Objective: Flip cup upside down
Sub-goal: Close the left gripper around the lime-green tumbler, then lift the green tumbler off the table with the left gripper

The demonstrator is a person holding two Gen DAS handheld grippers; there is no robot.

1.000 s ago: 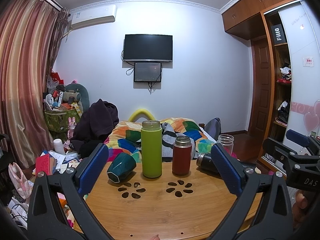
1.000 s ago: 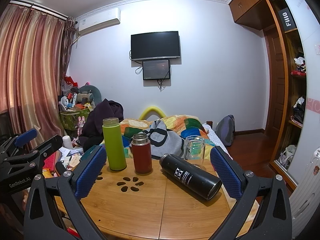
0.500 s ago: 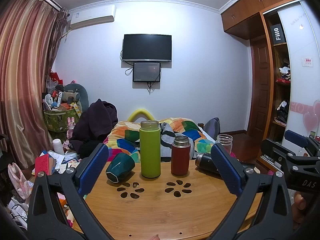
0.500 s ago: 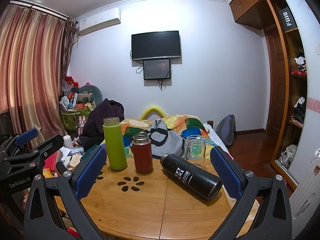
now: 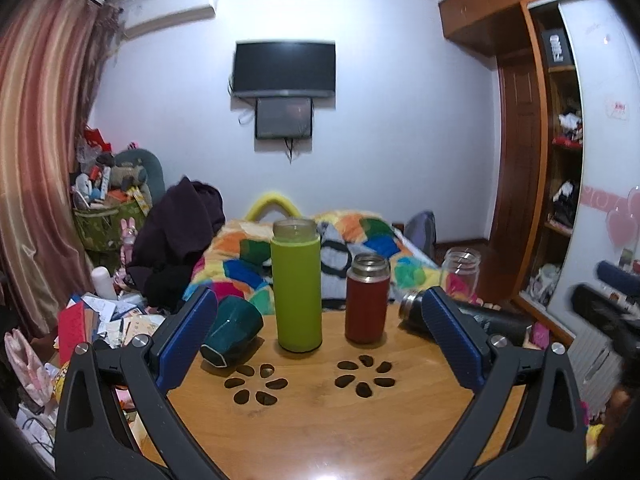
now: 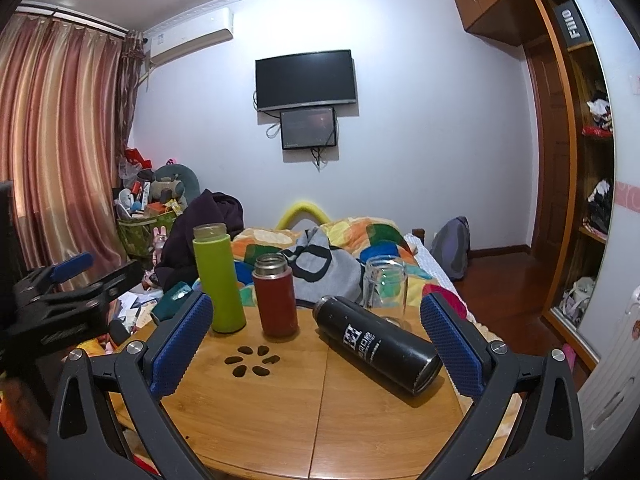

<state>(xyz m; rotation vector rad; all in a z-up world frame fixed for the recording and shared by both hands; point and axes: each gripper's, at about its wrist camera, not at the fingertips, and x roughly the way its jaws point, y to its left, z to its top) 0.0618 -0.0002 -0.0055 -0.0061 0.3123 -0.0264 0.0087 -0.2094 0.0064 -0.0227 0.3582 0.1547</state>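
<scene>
Approach stage: neither tool has a cup in hand yet.
Left tool (image 5: 320, 334) and right tool (image 6: 316, 340) both hang spread wide, gripping nothing. The dark green cup (image 5: 231, 332) lies on its side at the counter's (image 5: 320, 416) left edge, beside the lime bottle (image 5: 296, 286); next, probably, the left closes around it.

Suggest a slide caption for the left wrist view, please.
Open left gripper faces a tipped teal cup beside green and red flasks.

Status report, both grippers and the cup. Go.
Left gripper open, empty. Right gripper open, empty. Dark green cup on its side, ungrasped, beside green bottle.
</scene>
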